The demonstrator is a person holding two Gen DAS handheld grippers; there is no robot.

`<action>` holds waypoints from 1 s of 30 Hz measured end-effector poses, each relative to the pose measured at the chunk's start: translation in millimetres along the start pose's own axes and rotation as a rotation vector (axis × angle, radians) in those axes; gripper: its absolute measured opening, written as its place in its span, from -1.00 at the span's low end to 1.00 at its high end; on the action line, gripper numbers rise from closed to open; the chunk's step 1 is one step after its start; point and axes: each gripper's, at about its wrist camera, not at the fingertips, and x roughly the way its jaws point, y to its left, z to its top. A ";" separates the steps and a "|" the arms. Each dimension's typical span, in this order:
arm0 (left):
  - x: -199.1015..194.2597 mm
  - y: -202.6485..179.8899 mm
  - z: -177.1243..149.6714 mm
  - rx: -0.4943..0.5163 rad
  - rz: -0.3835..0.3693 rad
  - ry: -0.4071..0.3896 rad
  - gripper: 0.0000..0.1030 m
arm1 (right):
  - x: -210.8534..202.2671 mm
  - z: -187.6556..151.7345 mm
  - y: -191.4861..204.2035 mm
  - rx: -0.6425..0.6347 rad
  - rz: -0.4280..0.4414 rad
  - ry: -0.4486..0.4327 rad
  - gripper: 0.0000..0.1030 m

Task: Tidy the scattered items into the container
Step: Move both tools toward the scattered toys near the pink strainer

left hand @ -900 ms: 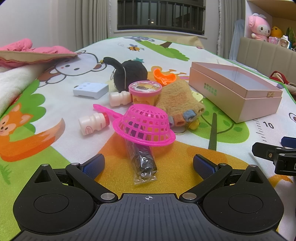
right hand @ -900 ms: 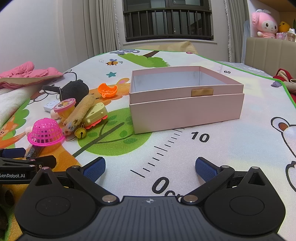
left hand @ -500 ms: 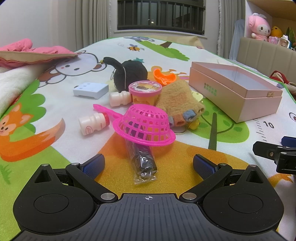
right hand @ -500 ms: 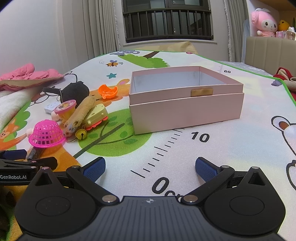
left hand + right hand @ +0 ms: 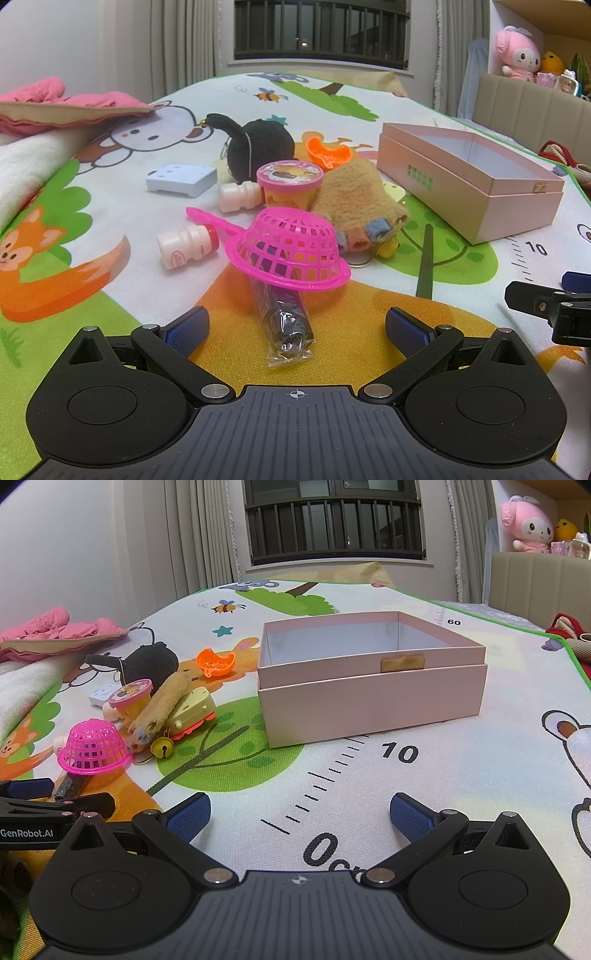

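Since the left gripper (image 5: 295, 326) has its jaws apart around the wrapped packet (image 5: 284, 321), closing squarely should avoid snagging the pink strainer (image 5: 291, 251) ahead, while the right gripper (image 5: 300, 812), jaws apart and holding nothing, faces the box (image 5: 373, 698).

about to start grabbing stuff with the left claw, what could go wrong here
The pink strainer rests on the black wrapped packet between the open left claw fingers; pulling the packet would likely tip or drag the strainer. The two small bottles lie on their sides and may roll if bumped. The pink box looks light and could slide.
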 end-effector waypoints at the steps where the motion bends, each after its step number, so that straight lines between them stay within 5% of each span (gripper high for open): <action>1: 0.0 0.0 0.0 0.000 0.000 0.000 1.00 | 0.0 0.0 -0.1 0.000 0.000 0.000 1.00; 19: -4.1 -0.1 -0.5 0.002 0.018 0.013 1.00 | 8.7 1.6 11.7 -0.077 -0.047 0.060 1.00; 30: 1.6 0.4 6.6 0.027 0.006 0.085 1.00 | 10.0 10.4 12.0 -0.098 -0.046 0.182 1.00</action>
